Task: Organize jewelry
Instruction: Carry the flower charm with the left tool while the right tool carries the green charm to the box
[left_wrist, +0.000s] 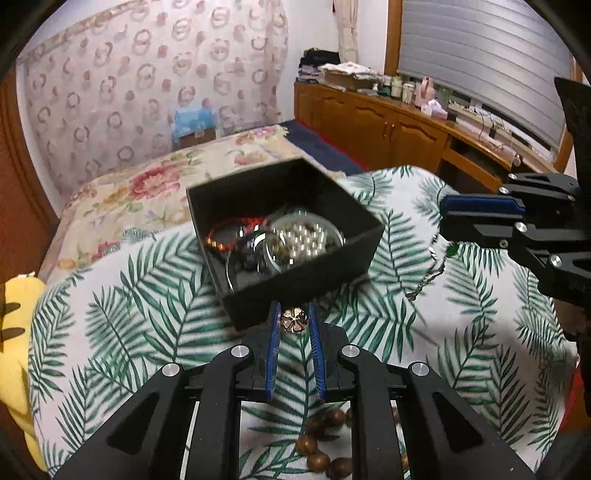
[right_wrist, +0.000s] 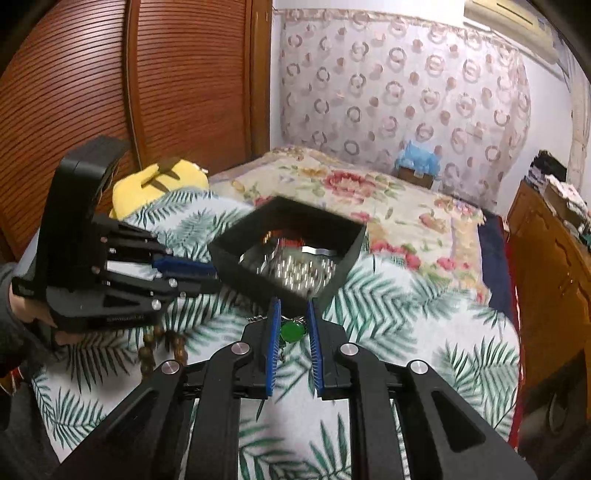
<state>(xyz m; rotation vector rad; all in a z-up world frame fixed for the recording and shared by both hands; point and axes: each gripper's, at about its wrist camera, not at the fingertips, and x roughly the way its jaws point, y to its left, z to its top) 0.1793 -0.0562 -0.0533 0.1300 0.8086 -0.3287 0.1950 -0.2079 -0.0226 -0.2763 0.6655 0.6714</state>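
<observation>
A black open box (left_wrist: 306, 254) sits on the palm-leaf cloth and holds a red-orange bracelet (left_wrist: 221, 230), a round clear case of silver beads (left_wrist: 306, 236) and dark pieces. My left gripper (left_wrist: 293, 321) is shut on a small metallic flower-shaped charm (left_wrist: 291, 319), just in front of the box's near wall. My right gripper (right_wrist: 293, 325) is shut on a green stone pendant (right_wrist: 291, 330); its thin chain (left_wrist: 424, 280) hangs down toward the cloth. In the right wrist view the same box (right_wrist: 343, 258) lies just beyond the fingertips.
Brown wooden beads (left_wrist: 321, 439) lie on the leaf cloth (left_wrist: 129, 332) under the left gripper. A yellow plush toy (right_wrist: 159, 181) rests at the left, a floral blanket (right_wrist: 369, 199) behind. A wooden sideboard (left_wrist: 388, 122) stands at the right, a slatted wooden door (right_wrist: 110, 81) at the left.
</observation>
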